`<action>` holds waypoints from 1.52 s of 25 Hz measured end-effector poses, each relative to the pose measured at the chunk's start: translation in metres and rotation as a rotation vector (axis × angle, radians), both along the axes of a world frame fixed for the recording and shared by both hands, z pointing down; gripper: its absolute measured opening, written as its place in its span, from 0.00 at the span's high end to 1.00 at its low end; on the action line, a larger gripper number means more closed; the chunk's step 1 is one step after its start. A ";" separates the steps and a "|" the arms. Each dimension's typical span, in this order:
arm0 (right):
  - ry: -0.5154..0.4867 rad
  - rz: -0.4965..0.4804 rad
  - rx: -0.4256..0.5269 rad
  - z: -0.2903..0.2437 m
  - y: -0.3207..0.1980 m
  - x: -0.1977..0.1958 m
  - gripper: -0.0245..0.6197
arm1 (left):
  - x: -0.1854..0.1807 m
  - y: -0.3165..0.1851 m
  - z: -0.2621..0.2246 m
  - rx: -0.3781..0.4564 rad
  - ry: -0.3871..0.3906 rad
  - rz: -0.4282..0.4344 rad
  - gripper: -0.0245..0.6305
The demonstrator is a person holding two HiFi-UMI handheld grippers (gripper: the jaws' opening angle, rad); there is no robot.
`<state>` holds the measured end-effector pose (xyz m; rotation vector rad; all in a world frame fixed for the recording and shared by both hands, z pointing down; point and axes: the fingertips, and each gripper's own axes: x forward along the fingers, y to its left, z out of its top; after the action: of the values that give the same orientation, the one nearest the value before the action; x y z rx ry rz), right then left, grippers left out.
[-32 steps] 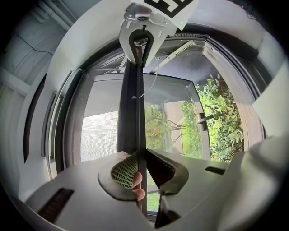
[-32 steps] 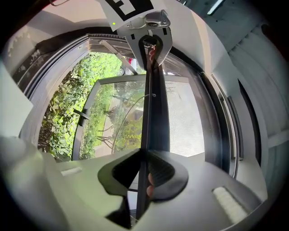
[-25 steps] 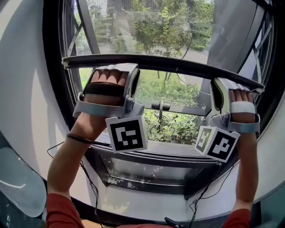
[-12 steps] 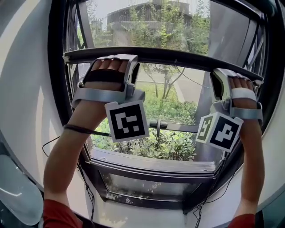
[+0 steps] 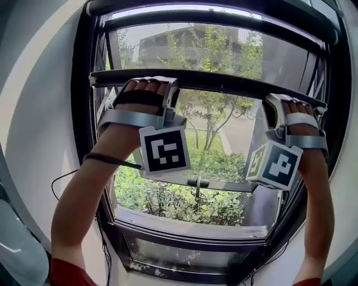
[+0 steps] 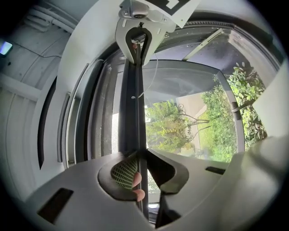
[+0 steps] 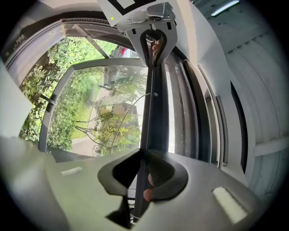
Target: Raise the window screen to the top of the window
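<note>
The window screen's dark bottom bar (image 5: pixel 224 82) runs across the upper window, with the grey mesh (image 5: pixel 212 50) above it. My left gripper (image 5: pixel 150 84) is shut on the bar near its left end. My right gripper (image 5: pixel 278 106) is shut on it near its right end. In the left gripper view the bar (image 6: pixel 134 117) runs straight up from between the closed jaws (image 6: pixel 139 159) to the right gripper (image 6: pixel 137 38) at its far end. The right gripper view mirrors this: the bar (image 7: pixel 152 113) is pinched in the jaws (image 7: pixel 142 158), with the left gripper (image 7: pixel 154 40) beyond.
The black window frame (image 5: pixel 84 139) surrounds the opening, its top rail (image 5: pixel 224 12) close above the screen. A window handle (image 5: pixel 197 182) and lower sill (image 5: pixel 190 230) lie below my hands. Cables (image 5: pixel 59 181) hang at the left by the white wall.
Both grippers have gone up together with the bar held in them. More unscreened window now shows beneath the bar, and the frame's top rail has come into view.
</note>
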<state>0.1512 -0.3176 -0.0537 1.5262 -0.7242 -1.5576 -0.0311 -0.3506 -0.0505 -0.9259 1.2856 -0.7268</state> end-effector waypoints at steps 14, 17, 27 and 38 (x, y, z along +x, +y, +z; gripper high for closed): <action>-0.010 0.010 0.094 -0.092 -0.001 0.000 0.86 | 0.001 0.002 -0.094 0.095 0.039 -0.028 0.85; -0.014 0.014 0.112 -0.108 -0.001 0.000 0.86 | 0.001 0.003 -0.111 0.133 0.046 -0.033 0.85; 0.021 0.007 0.185 -0.153 -0.002 -0.002 0.85 | -0.002 0.000 -0.160 0.205 0.082 -0.067 0.84; 0.056 0.016 0.259 -0.188 -0.004 -0.003 0.83 | -0.001 -0.002 -0.196 0.260 0.116 -0.095 0.84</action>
<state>0.1479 -0.3215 -0.2422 1.6617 -0.4916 -1.7262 -0.0325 -0.3526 -0.2470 -0.7070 1.4949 -0.5686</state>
